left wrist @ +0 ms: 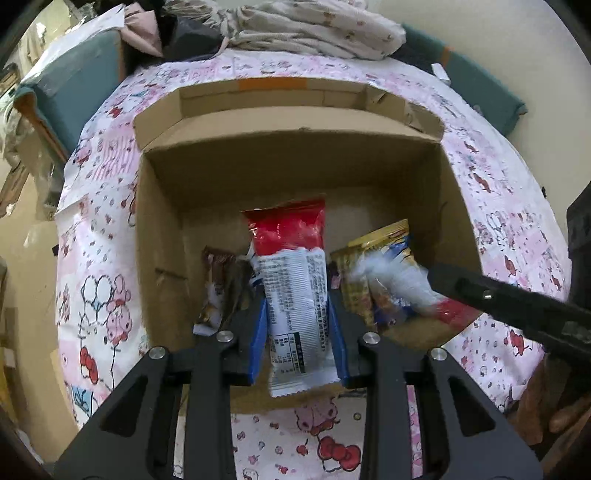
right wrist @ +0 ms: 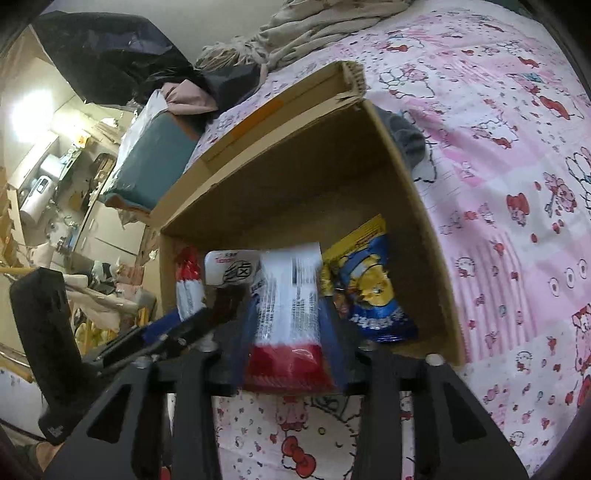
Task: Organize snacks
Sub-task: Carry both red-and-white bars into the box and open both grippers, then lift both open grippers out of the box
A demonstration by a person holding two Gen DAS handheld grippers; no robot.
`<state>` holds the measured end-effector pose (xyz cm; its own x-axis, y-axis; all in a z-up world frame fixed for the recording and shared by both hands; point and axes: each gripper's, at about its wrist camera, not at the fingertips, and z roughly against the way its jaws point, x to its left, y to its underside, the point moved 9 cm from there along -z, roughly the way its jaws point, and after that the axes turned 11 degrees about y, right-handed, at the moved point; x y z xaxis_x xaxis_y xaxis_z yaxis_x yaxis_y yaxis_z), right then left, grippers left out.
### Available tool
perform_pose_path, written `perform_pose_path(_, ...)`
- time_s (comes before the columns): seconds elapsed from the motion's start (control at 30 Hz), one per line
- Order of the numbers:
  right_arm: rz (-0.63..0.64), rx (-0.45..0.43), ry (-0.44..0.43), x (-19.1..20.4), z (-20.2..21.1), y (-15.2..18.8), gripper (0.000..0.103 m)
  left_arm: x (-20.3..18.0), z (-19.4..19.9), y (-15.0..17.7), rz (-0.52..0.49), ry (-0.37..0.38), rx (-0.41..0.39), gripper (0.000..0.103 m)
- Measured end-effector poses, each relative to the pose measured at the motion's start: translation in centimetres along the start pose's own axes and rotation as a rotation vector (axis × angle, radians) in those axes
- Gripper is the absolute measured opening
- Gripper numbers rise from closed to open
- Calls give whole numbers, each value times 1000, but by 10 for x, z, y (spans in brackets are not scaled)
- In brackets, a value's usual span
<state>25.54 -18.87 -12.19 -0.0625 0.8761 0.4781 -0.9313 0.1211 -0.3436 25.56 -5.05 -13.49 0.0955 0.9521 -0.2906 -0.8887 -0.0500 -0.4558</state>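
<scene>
An open cardboard box point(left wrist: 295, 166) stands on the bed. Over it, my left gripper point(left wrist: 297, 306) is shut on a red and white snack packet point(left wrist: 291, 258), its blue pads pressing both long edges. A brown wrapper point(left wrist: 221, 284) and a yellow and blue bag point(left wrist: 380, 258) lie inside. In the right wrist view my right gripper point(right wrist: 290, 314) stands open over the box point(right wrist: 295, 184), with a second, blurred red and white packet point(right wrist: 288, 295) loose between its pads. The yellow and blue bag point(right wrist: 369, 288) and a white packet point(right wrist: 232, 269) lie beyond. The left gripper point(right wrist: 166, 332) shows at the left.
A pink cartoon-print sheet point(left wrist: 498, 221) covers the bed around the box. A rumpled blanket point(left wrist: 314, 26) is heaped behind it, and a teal cushion point(left wrist: 74, 81) sits at the far left. A grey cloth point(right wrist: 406, 136) lies against the box's right wall.
</scene>
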Motion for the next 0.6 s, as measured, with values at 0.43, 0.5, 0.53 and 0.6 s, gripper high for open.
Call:
perform_pose_path(0.43, -36, -38, 14, -10, 11, -8, 77, 12, 21, -7, 34, -12, -67, 89)
perform_pose_path(0.5, -39, -43, 15, -10, 13, -8, 77, 14, 22, -6, 38, -15, -63, 89)
perform_pose_path(0.53, -40, -45, 16, -10, 14, -8, 77, 15, 22, -5, 40, -15, -62, 89)
perform_pose_path(0.6, -44, -53, 16, -10, 17, -8, 77, 15, 26, -4, 43, -14, -68, 89)
